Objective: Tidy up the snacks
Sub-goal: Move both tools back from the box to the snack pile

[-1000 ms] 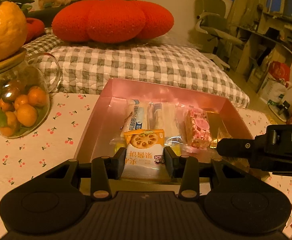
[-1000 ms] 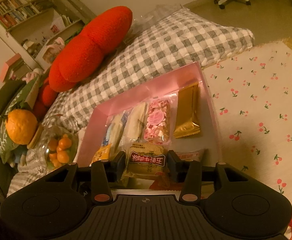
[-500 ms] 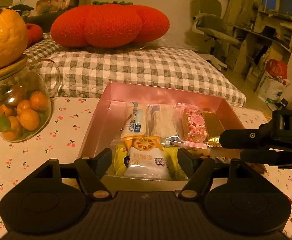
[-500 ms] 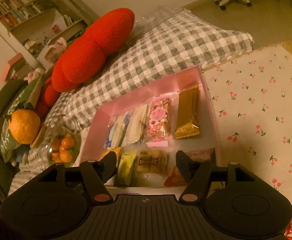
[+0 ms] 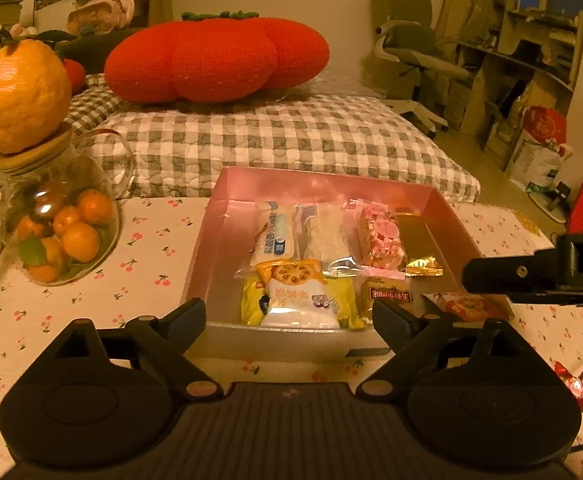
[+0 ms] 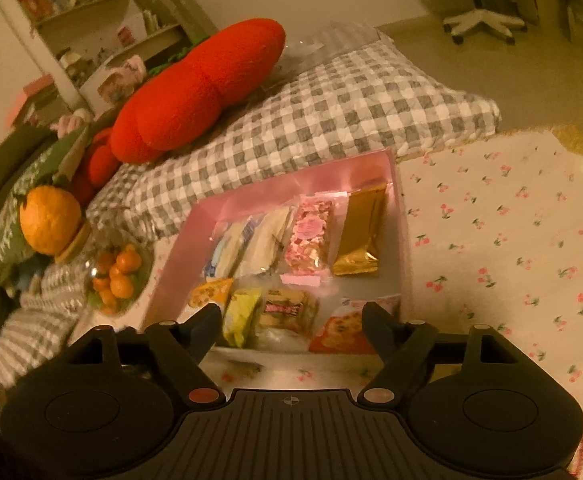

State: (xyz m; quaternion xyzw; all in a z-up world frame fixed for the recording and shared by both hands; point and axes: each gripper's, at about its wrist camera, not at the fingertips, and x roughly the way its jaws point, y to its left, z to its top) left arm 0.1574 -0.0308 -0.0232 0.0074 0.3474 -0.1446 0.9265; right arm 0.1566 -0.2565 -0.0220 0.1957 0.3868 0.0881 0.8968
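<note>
Both tongs stand spread and are opening wider, with nothing pinched: the left tongs (image 5: pixel 289 314) hang at the lower centre of the left view over the near edge of the pink box (image 5: pixel 227 196), the right tongs (image 6: pixel 291 318) likewise in the right view, and the snacks seen between the fingers lie loose in the box, untouched.

Pink box: shallow, thin-walled card by appearance, judged light and easily pushed across the cloth; best taken by a side wall. It sits mid-frame on the worktop.

Snacks inside, in two rows. Far row: a blue-and-white packet (image 5: pixel 277 234), a pale packet (image 5: pixel 323 232), a pink nougat bar (image 5: pixel 379 234), a gold bar (image 5: pixel 415 236). Near row: a biscuit packet (image 5: pixel 297 296), a yellow packet (image 5: pixel 347 300), a brown packet (image 5: pixel 389 294), a red packet (image 5: pixel 467 304). All judged light, soft-wrapped, slick film, contents crushable; take hold across the narrow width or by a sealed end.

Worktop (image 5: pixel 143 248): cherry-print cloth, likely to ruck under dragging. A glass jar of small oranges (image 5: pixel 61 232), fragile, stands at the left, a large citrus (image 5: pixel 23 94) balanced on its lid.

Room: checked quilt (image 5: pixel 283 140) and red cushion (image 5: pixel 215 58) behind; office chair (image 5: pixel 415 52) upper right.
</note>
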